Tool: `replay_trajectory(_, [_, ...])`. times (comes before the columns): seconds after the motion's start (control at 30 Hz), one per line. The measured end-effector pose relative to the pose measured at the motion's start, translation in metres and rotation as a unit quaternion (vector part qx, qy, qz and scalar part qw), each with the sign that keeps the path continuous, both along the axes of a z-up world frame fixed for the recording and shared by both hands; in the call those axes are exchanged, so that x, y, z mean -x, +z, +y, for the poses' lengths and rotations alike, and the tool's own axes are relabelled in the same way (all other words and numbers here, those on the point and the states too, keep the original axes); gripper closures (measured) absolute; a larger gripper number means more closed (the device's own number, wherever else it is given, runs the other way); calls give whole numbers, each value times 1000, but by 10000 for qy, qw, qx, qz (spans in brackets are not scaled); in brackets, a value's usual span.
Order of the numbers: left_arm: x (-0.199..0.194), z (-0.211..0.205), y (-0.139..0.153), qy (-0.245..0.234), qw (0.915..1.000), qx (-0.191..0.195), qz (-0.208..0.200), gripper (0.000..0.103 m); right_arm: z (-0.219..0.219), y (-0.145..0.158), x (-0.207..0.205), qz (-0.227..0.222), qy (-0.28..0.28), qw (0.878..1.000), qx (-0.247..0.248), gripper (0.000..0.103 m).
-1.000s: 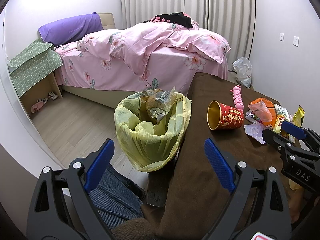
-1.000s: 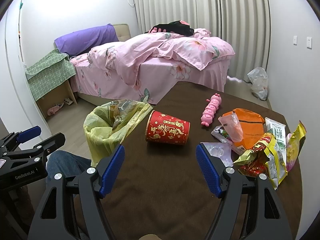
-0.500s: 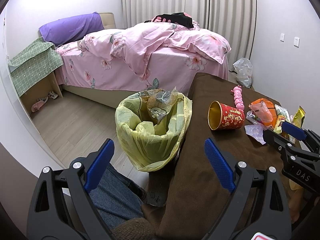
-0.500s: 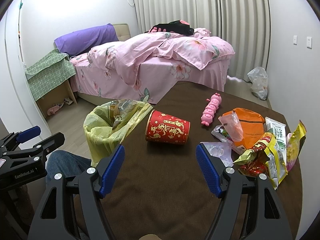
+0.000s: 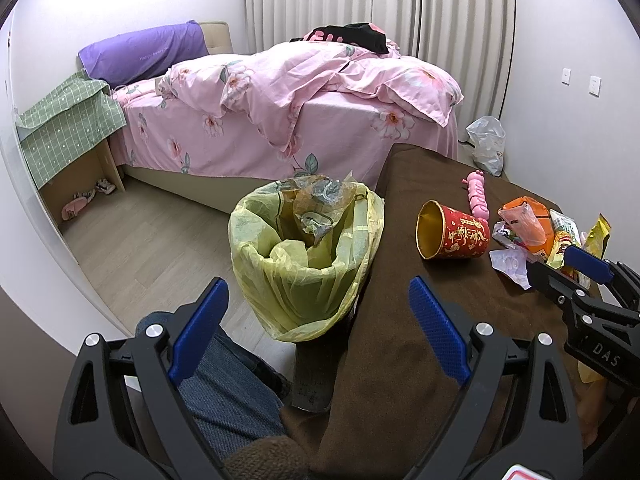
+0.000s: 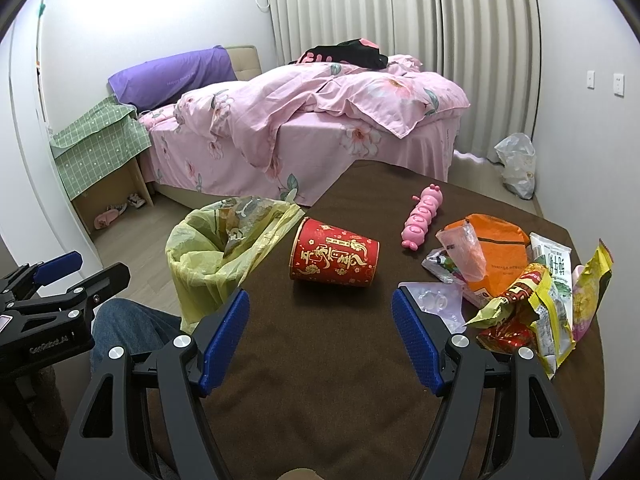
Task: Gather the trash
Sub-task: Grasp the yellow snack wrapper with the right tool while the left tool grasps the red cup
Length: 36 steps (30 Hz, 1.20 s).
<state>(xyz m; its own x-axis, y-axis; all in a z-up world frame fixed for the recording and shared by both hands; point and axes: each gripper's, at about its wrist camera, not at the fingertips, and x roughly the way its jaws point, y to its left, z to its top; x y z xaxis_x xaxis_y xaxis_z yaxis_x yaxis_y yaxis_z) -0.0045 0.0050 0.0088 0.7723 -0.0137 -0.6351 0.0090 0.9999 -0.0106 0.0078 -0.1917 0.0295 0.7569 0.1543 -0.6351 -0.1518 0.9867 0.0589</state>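
Observation:
A bin lined with a yellow bag stands on the floor against the left edge of the brown-covered table; crumpled clear plastic lies in its mouth. A red paper cup lies on its side on the table. To its right sits a heap of snack wrappers, with an orange bag among them. My left gripper hovers open over the bin's near side. My right gripper is open, low over the table, short of the cup.
A pink caterpillar toy lies beyond the cup. A bed with pink bedding stands behind the table. A white plastic bag sits on the floor by the curtain. A person's jeans-clad leg is under the left gripper.

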Motion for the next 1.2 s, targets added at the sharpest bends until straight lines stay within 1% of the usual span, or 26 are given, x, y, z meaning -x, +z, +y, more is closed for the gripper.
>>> replay_trajectory(0.17, [-7, -5, -5, -124, 9999, 19, -5, 16, -11, -2, 0, -32, -151, 9998, 88, 33])
replay_trajectory(0.23, [-15, -11, -5, -281, 9996, 87, -49, 16, -22, 0, 0, -85, -309, 9993, 170, 33])
replay_trajectory(0.3, [-26, -19, -4, -538, 9981, 273, -88, 16, -40, 0, 1, -125, -536, 9981, 270, 33])
replay_trajectory(0.37, [-39, -30, -4, -817, 9954, 472, -172, 16, -63, -1, 1, -113, -805, 9960, 358, 33])
replay_trajectory(0.43, [-53, -41, -4, -1088, 9919, 633, -173, 16, -85, -5, 1, -66, -1022, 9940, 372, 33])
replay_trajectory(0.5, [-75, -58, -8, -1481, 9858, 789, -32, 12, -110, -11, 2, 19, -1219, 9917, 409, 33])
replay_trajectory(0.57, [-93, -76, -15, -1790, 9807, 776, 142, 11, -131, -18, 3, 114, -1354, 9896, 475, 33])
replay_trajectory(0.6, [-104, -88, -22, -1895, 9793, 641, 316, 11, -140, -23, 3, 163, -1387, 9890, 483, 33])
replay_trajectory(0.67, [-119, -107, -34, -2054, 9756, 511, 591, 11, -158, -31, 4, 240, -1407, 9885, 491, 33])
replay_trajectory(0.73, [-128, -114, -42, -2088, 9743, 473, 708, 12, -170, -39, 4, 330, -1375, 9887, 500, 33])
replay_trajectory(0.77, [-133, -117, -46, -2117, 9731, 475, 778, 14, -175, -43, 3, 389, -1310, 9895, 478, 33])
replay_trajectory(0.8, [-138, -118, -49, -2122, 9719, 548, 857, 16, -178, -46, 0, 452, -1185, 9910, 440, 33])
replay_trajectory(0.87, [-144, -114, -53, -2110, 9689, 851, 975, 20, -182, -54, -8, 584, -951, 9929, 421, 33])
replay_trajectory(0.97, [-145, -106, -56, -2124, 9665, 999, 1038, 25, -186, -56, -23, 553, -819, 9935, 564, 33])
replay_trajectory(1.07, [-147, -108, -57, -2216, 9643, 950, 1096, 28, -194, -58, -39, 454, -706, 9931, 823, 33])
replay_trajectory(1.13, [-146, -110, -57, -2262, 9636, 929, 1082, 32, -201, -66, -50, 643, -644, 9921, 860, 33])
replay_trajectory(1.2, [-145, -109, -56, -2287, 9631, 943, 1059, 33, -207, -71, -51, 809, -659, 9916, 770, 33])
